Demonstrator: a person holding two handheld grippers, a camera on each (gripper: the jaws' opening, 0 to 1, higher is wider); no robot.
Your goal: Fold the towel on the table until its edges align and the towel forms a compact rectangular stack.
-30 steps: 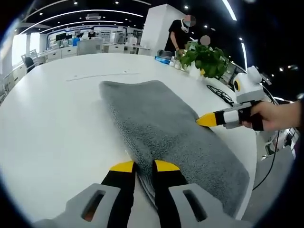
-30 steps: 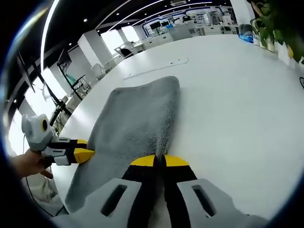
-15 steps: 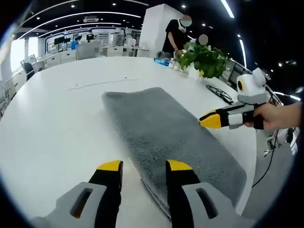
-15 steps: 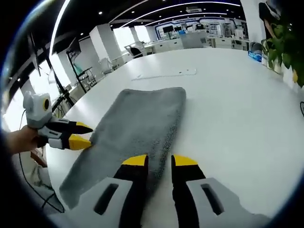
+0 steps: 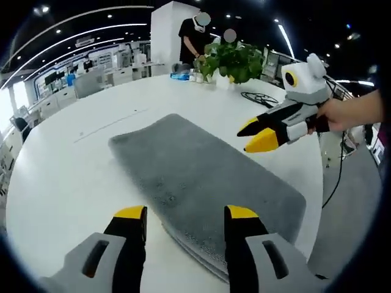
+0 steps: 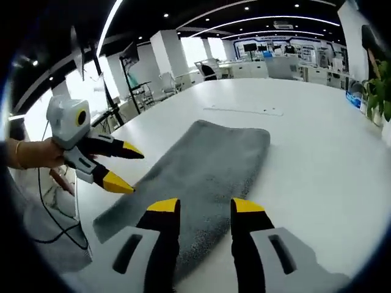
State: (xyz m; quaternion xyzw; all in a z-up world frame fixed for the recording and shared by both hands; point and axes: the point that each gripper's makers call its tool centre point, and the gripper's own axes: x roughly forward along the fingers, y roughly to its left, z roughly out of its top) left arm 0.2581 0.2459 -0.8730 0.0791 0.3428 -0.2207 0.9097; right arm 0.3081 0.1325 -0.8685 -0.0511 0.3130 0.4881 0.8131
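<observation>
Towel (image 5: 201, 183) folded, flat on table (image 5: 55, 177), betw both tools; left tool (image 5: 185, 215) & right tool (image 6: 205, 207) spread, off it

A second ago the left gripper (image 5: 183, 215) was closed on the near edge of the grey towel (image 5: 201, 183); its jaws have since been opened wide and the edge has been released. The right gripper (image 6: 198, 206) has likewise been opened from its pinch on the opposite edge and lifted clear. The towel has been left lying folded on the white table (image 5: 55, 183).
</observation>
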